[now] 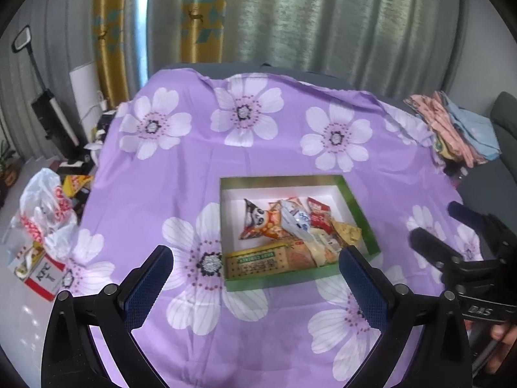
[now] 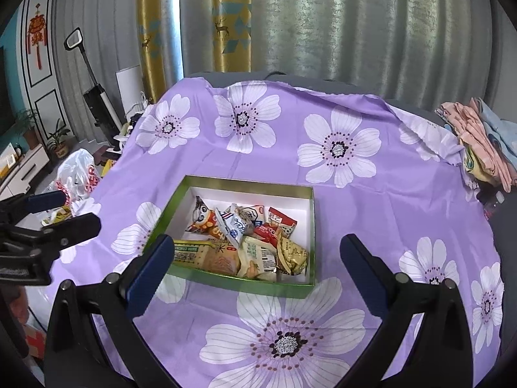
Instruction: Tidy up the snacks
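A shallow green box [image 1: 358,207] with a white inside sits on the purple flowered cloth [image 1: 194,161] and holds several snack packets [image 1: 290,226]. It also shows in the right wrist view [image 2: 168,207], with its packets [image 2: 245,242]. My left gripper [image 1: 255,265] is open and empty, hovering above the box's near edge. My right gripper [image 2: 255,252] is open and empty, above the box's near side. The right gripper also shows at the right edge of the left wrist view [image 1: 452,229]; the left gripper shows at the left edge of the right wrist view [image 2: 64,210].
Folded pink and blue cloths [image 1: 458,129] lie at the table's far right edge. White plastic bags [image 1: 48,213] and a red-and-white carton [image 1: 42,274] sit on the floor to the left. Curtains [image 1: 323,16] hang behind the table. An upright vacuum [image 2: 97,103] stands at the left.
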The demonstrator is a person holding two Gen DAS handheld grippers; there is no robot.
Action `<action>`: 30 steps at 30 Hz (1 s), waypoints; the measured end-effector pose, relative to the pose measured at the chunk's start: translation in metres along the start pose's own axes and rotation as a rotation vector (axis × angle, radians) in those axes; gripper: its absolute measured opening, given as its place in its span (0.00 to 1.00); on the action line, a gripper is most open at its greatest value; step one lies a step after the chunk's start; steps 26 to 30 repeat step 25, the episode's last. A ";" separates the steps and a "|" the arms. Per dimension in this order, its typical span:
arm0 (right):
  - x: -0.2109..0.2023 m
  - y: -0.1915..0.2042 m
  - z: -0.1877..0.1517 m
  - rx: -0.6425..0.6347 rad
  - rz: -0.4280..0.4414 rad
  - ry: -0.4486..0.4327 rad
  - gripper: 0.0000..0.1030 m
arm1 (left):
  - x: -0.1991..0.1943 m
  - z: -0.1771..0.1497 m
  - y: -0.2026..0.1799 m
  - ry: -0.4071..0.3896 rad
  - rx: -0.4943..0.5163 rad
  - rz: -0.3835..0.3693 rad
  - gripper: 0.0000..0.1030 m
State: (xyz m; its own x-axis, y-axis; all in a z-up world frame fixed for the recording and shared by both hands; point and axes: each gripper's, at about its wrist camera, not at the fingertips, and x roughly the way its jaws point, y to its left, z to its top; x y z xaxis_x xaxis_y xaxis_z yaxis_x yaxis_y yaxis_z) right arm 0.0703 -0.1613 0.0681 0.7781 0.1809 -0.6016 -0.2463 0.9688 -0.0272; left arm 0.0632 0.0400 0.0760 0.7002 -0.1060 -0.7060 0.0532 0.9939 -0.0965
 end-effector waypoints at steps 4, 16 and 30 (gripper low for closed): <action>-0.009 -0.001 0.005 -0.009 0.004 0.004 1.00 | -0.001 0.003 -0.005 0.002 0.011 0.023 0.99; -0.016 -0.005 0.011 -0.005 0.010 0.011 1.00 | 0.016 0.014 -0.025 0.034 0.055 0.080 0.99; -0.007 -0.008 0.018 0.000 0.017 0.023 1.00 | 0.024 0.021 -0.027 0.022 0.051 0.061 0.99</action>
